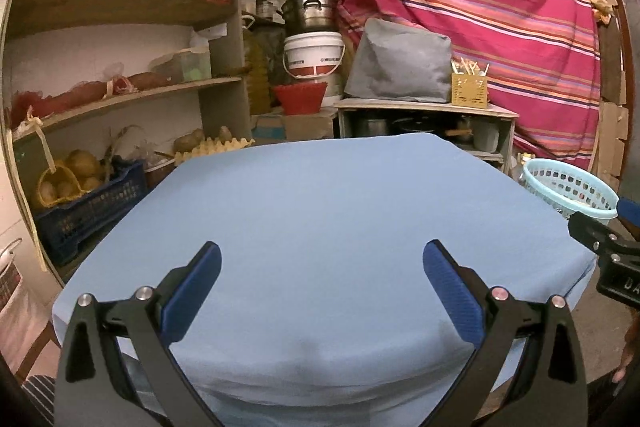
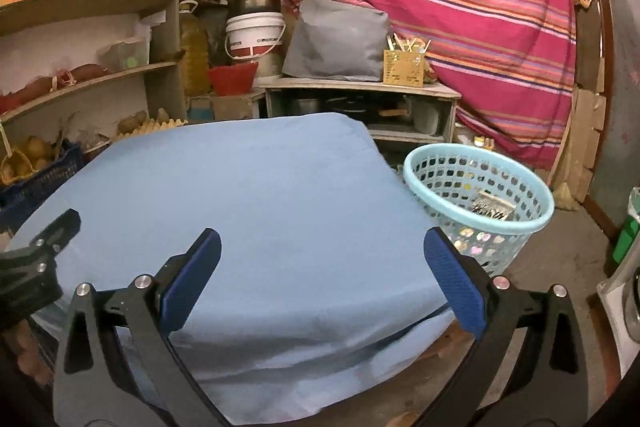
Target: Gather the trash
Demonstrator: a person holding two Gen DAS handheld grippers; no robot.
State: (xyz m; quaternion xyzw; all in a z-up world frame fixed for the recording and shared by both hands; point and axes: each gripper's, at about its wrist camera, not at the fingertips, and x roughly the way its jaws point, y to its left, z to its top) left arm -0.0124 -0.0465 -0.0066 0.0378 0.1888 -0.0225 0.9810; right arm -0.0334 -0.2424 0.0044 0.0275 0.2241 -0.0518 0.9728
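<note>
A light blue perforated basket (image 2: 480, 163) stands on the floor to the right of the table, with a dark printed wrapper (image 2: 493, 207) inside it. The basket also shows in the left wrist view (image 1: 570, 183) at the right edge. My left gripper (image 1: 322, 259) is open and empty above the near part of the blue-covered table (image 1: 320, 195). My right gripper (image 2: 322, 247) is open and empty above the table's near right part (image 2: 260, 187), with the basket just beyond its right finger. No trash shows on the table.
Shelves (image 1: 120, 91) with food, boxes and a crate of potatoes (image 1: 88, 203) stand at the left. A low cabinet (image 2: 360, 99) with a grey bag, buckets and a pot is behind the table. A striped cloth (image 2: 440, 7) hangs at the back right.
</note>
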